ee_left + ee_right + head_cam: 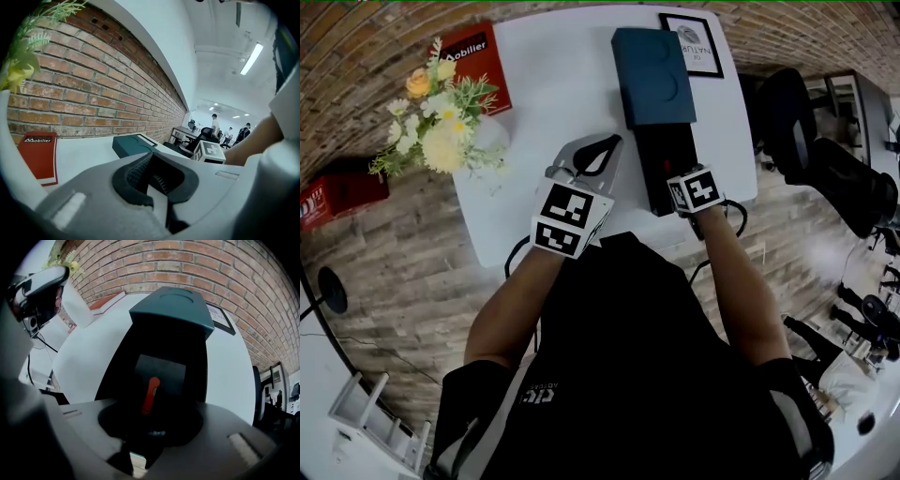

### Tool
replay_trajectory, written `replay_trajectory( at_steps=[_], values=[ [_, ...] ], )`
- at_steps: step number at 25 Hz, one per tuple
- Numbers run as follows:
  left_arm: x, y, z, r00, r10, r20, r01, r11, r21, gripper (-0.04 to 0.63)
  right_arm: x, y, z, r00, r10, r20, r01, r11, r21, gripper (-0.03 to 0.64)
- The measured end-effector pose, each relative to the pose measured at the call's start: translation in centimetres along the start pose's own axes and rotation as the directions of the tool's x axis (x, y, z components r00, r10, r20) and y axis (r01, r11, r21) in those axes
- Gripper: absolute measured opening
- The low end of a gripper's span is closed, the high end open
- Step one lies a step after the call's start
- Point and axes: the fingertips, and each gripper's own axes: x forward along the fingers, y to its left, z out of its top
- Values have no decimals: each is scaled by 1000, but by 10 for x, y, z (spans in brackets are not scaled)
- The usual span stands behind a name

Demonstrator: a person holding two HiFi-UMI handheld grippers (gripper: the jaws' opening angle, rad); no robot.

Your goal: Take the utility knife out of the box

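In the head view the left gripper (pixel 598 156) hangs over the white counter (pixel 544 103) beside the open black box (pixel 667 169), whose teal lid (pixel 654 75) lies just beyond it. The right gripper (pixel 697 191) points steeply down over the box's near end. Nothing steadies the box, so it may shift or lift if the knife drags on it. The left gripper view shows that gripper's fingers (pixel 138 171) pressed together on nothing, aimed across the counter toward the brick wall (pixel 93 93). The right gripper view looks straight into the box, where the red utility knife (pixel 150 395) lies flat on the dark floor. The likely trouble is a poor grip: the knife is slim and sits deep, so the fingers could strike a box wall, close beside the handle, or pinch only its end and drop it. The right fingers (pixel 225 427) stand moderately apart and empty, above the knife and clear of it.
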Motion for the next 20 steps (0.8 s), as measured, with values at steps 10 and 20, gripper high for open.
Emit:
replay_trajectory(
  at_steps=[10,20],
  values=[
    [-7,-1,-11,1000,-15,-12,15,1000,-21,8,1,1,1,1000,7,22,-8,1000,15,57],
    [-14,-7,-12,998,-50,-32,49,999,-13,8,-13,3,6,995,18,98,-21,999,30,52]
  ],
)
